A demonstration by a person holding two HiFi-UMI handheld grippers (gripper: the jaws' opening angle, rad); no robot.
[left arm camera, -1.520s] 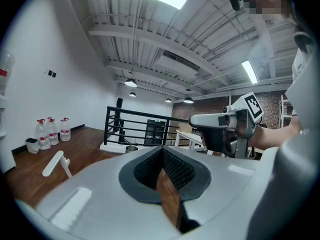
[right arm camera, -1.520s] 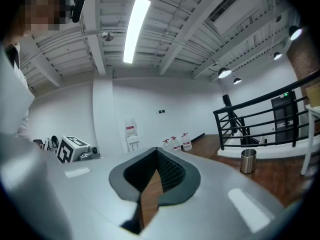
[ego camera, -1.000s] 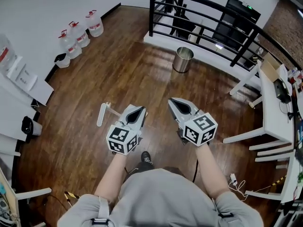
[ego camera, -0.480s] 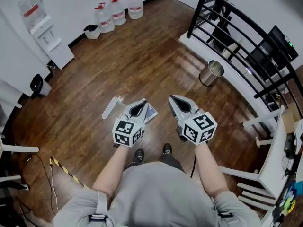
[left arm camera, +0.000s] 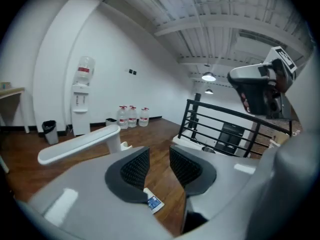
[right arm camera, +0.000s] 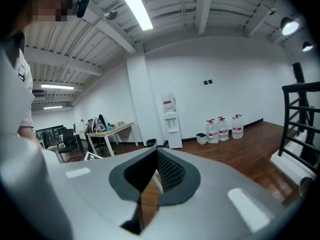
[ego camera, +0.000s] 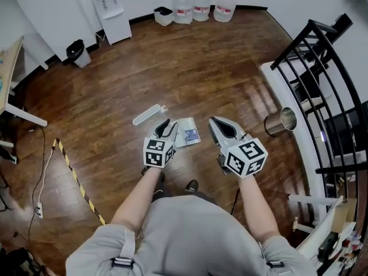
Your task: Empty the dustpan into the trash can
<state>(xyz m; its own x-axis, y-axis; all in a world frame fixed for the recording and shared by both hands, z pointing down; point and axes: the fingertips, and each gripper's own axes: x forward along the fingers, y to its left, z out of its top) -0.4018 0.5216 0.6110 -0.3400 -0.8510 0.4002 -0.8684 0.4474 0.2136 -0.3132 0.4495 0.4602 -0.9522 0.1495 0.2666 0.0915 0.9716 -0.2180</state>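
Note:
The dustpan lies on the wood floor; its long white handle (ego camera: 146, 114) points up-left and a flat pale part with a blue-printed scrap (ego camera: 188, 133) lies beside it. My left gripper (ego camera: 166, 123) hovers low over the pan, between handle and scrap. Its jaws are opening and nothing is between them. In the left gripper view the handle (left arm camera: 80, 143) runs just left of the gripper (left arm camera: 159, 156), and the scrap (left arm camera: 154, 203) shows below the pads. My right gripper (ego camera: 217, 121) is held beside it, shut and empty. The shiny metal trash can (ego camera: 280, 121) stands at the right by the railing.
A black railing (ego camera: 322, 79) on a white curb borders the floor at the right. Water bottles (ego camera: 201, 4), a water dispenser (ego camera: 109, 10) and a small black bin (ego camera: 75, 52) line the far wall. A yellow-black cable strip (ego camera: 75, 177) crosses the floor at the left.
The view has swung, so the metal can went from top centre to the right. My left gripper sank toward the dustpan and its jaws parted. The right gripper stayed shut.

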